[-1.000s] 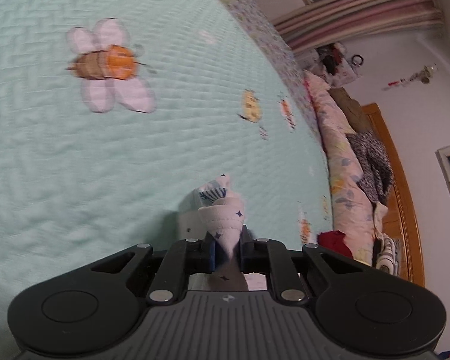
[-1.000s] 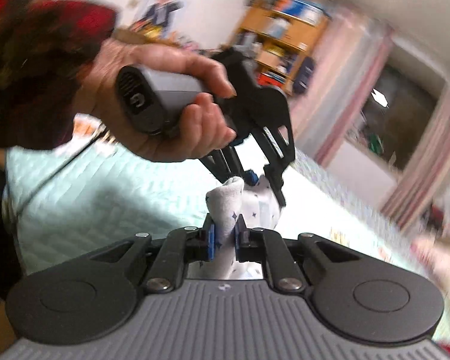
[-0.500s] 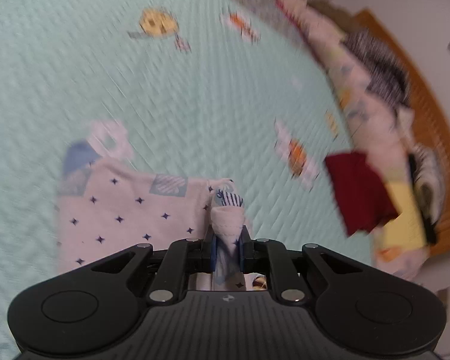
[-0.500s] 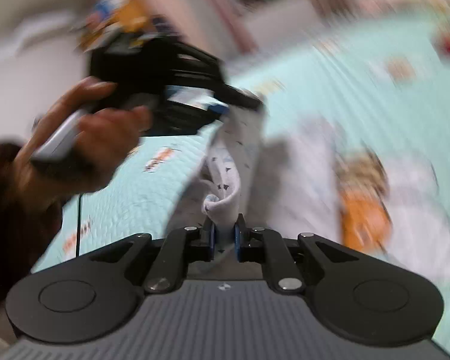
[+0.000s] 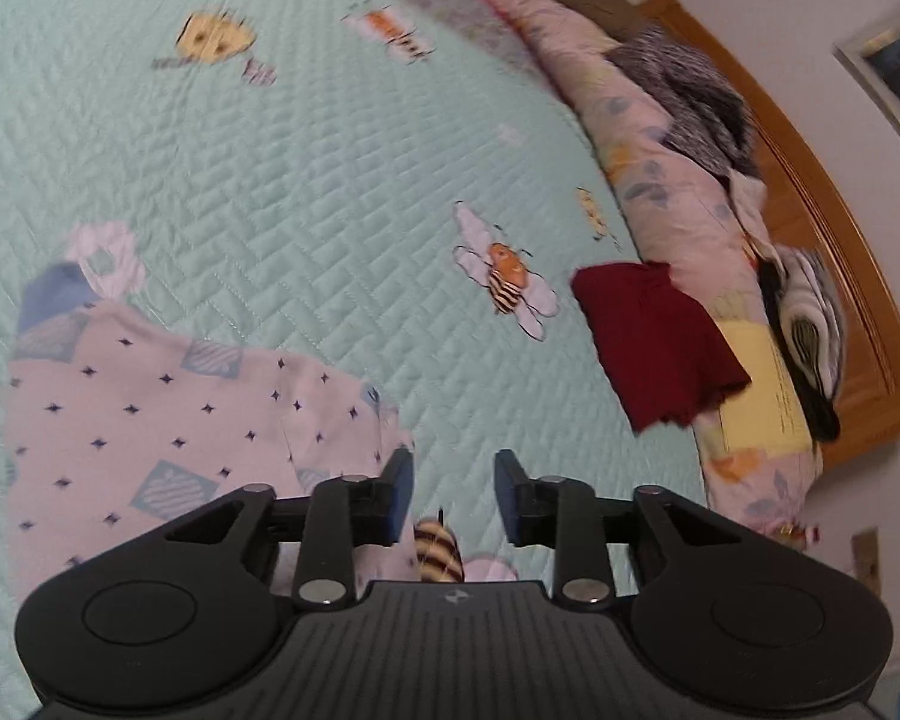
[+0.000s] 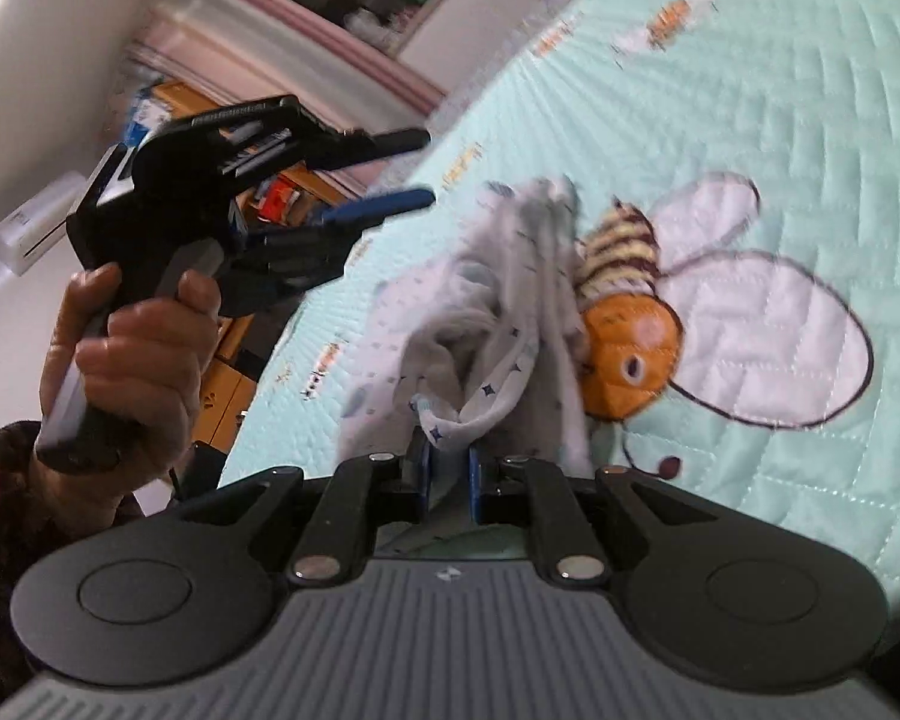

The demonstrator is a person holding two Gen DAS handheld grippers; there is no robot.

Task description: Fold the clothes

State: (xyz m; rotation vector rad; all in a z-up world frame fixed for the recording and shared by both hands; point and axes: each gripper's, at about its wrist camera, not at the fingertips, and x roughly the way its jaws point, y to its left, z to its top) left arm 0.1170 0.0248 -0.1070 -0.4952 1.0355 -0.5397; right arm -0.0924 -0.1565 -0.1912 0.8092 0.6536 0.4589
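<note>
The left gripper (image 5: 453,495) has its jaws opening with nothing between them, only bare quilt and a striped bee patch showing in the gap, and the white garment with small navy stars and pale blue striped squares (image 5: 168,420) lies flat on the mint-green quilted bedspread (image 5: 306,180) at about nine to ten o'clock from those fingers, its near corner just beside the left-hand pad. In the right wrist view the right gripper (image 6: 449,467) is pinched on a bunched edge of the same garment (image 6: 498,324), which rises crumpled toward twelve o'clock and drapes onto the large orange-headed bee appliqué (image 6: 678,312). The left gripper (image 6: 390,168) appears there at ten o'clock, held in a person's hand (image 6: 132,348), its fingers spread and clear of the cloth. The garment's long axis seems to run from the right gripper's pinch away across the bed, so the right gripper is plainly the nearer, being already on it; the left would likely have to come back down onto a free edge for the next fold. A folded dark red cloth (image 5: 660,342) sits at two o'clock in the left wrist view, well apart beside the floral pink bedding (image 5: 660,168) along the wooden headboard (image 5: 822,222); nothing stands between the grippers and the garment.
</note>
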